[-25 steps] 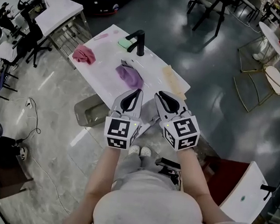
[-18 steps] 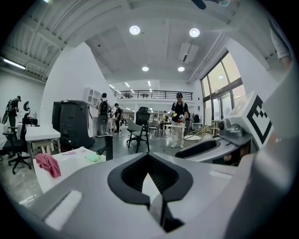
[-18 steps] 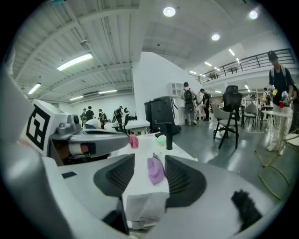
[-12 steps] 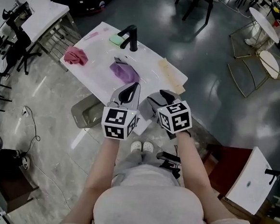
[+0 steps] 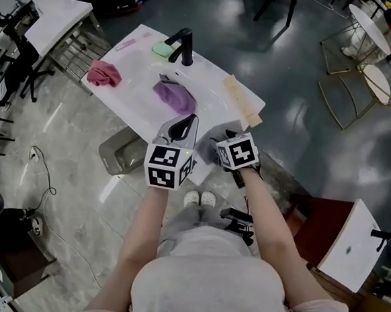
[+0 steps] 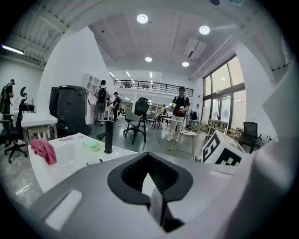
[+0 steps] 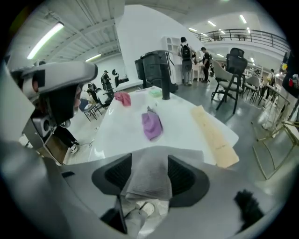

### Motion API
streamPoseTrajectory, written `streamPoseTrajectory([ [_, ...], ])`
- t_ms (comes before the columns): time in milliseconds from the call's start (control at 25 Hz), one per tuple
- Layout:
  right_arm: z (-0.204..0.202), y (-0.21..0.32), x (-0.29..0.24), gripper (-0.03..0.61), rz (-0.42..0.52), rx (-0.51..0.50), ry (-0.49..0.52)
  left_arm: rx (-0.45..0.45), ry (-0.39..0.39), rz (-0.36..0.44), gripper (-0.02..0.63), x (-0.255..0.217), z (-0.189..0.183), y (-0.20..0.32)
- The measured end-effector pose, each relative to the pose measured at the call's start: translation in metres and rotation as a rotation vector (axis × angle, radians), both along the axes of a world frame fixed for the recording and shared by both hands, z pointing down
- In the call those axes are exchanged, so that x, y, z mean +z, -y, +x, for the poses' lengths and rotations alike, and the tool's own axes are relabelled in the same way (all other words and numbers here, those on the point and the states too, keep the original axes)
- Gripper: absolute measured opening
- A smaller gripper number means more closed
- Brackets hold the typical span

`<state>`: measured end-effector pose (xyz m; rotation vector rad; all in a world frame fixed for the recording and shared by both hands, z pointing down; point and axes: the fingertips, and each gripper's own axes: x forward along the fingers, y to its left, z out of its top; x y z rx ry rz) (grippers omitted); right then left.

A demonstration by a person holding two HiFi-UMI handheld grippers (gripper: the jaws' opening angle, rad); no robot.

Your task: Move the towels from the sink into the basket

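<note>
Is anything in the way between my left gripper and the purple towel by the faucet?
Nothing visible. Only bare white counter lies between the left gripper and the purple towel; the black faucet stands beyond the towel.

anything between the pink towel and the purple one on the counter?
No, just bare white counter between pink towel and purple towel, seen in the head view.
</note>
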<state>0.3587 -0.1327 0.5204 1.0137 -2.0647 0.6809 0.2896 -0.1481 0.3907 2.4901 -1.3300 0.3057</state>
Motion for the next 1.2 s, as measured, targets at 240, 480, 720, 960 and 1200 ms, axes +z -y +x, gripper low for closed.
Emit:
streamPoseTrajectory([
  [240,0.005,-0.001,0.030,0.245,-0.054,0.009,-0.062,-0.018,-0.001,0.003,0.005,0.003,-0.004,0.005],
  [480,0.007,0.000,0.034,0.242,-0.039,-0.007,-0.091,-0.042,-0.011,0.004,0.005,0.004,-0.008,0.009],
  [720,0.009,-0.001,0.032,0.065,-0.015,0.018,-0.081,-0.059,-0.018,0.006,0.005,0.003,-0.010,0.007],
  [960,0.012,-0.003,0.028,0.029,-0.060,0.033,-0.045,-0.055,-0.024,0.017,0.005,-0.002,-0.010,0.004],
  [1200,0.014,-0.001,0.010,0.029,-0.037,0.035,-0.006,-0.070,-0.010,0.028,0.005,-0.006,-0.010,0.001],
])
